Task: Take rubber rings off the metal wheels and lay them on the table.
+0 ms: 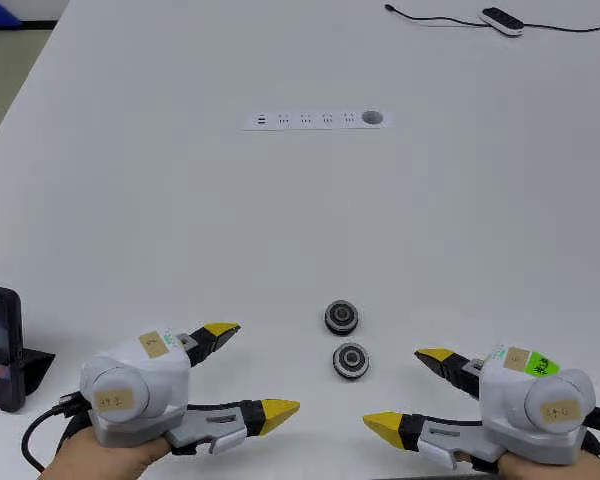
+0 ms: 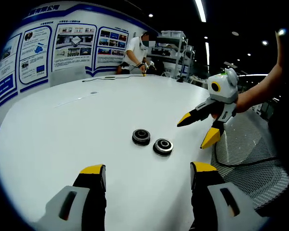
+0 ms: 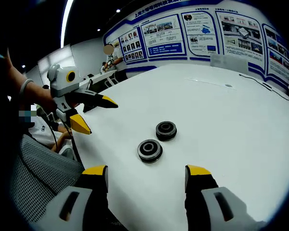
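Observation:
Two small metal wheels with black rubber rings lie flat on the white table, one farther (image 1: 341, 317) and one nearer (image 1: 350, 361). My left gripper (image 1: 250, 368) is open to their left, yellow tips pointing at them, nothing between its fingers. My right gripper (image 1: 410, 390) is open to their right, also holding nothing. In the left gripper view the wheels (image 2: 141, 136) (image 2: 163, 147) lie ahead of my jaws with the right gripper (image 2: 197, 130) beyond them. In the right gripper view the wheels (image 3: 165, 130) (image 3: 150, 150) lie ahead, with the left gripper (image 3: 94, 114) at the left.
A white power strip (image 1: 315, 120) lies mid-table farther back. A dark remote with a cable (image 1: 501, 21) sits at the far right. A black device on a stand (image 1: 0, 345) is at the left edge. A person stands at the table's far end (image 2: 136, 52).

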Demonstrator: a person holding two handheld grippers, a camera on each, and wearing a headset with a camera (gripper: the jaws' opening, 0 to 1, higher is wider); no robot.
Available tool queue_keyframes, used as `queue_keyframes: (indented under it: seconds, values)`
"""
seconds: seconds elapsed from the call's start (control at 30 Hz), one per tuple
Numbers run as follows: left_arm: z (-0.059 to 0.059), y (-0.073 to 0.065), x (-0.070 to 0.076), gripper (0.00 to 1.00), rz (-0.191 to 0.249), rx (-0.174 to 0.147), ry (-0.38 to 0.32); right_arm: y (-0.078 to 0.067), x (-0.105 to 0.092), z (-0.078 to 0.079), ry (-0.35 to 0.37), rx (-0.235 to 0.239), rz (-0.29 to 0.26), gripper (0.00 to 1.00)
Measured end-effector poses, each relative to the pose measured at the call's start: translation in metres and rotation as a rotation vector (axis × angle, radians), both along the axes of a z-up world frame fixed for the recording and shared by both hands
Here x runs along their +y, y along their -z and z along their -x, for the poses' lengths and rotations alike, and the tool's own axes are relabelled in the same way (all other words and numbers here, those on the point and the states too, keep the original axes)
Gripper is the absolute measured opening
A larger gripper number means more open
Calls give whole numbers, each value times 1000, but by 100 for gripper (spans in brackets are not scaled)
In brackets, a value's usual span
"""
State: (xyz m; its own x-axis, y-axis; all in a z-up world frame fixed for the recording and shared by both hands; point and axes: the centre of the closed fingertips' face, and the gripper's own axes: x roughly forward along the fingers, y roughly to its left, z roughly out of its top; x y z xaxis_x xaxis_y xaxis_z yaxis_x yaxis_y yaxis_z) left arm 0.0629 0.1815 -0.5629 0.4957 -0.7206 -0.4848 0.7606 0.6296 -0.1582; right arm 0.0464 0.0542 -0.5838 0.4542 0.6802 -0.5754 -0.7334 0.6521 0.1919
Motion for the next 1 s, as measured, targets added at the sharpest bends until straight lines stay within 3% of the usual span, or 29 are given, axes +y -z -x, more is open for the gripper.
queue_keyframes:
  seconds: [0.6,1.0]
  values:
    - [-7,2,-19,61,-13,2,62,2,10,0,17,39,-39,54]
    - [-12,5,-31,46,-37,-1,100,4,11,-3,43,65,-69,45]
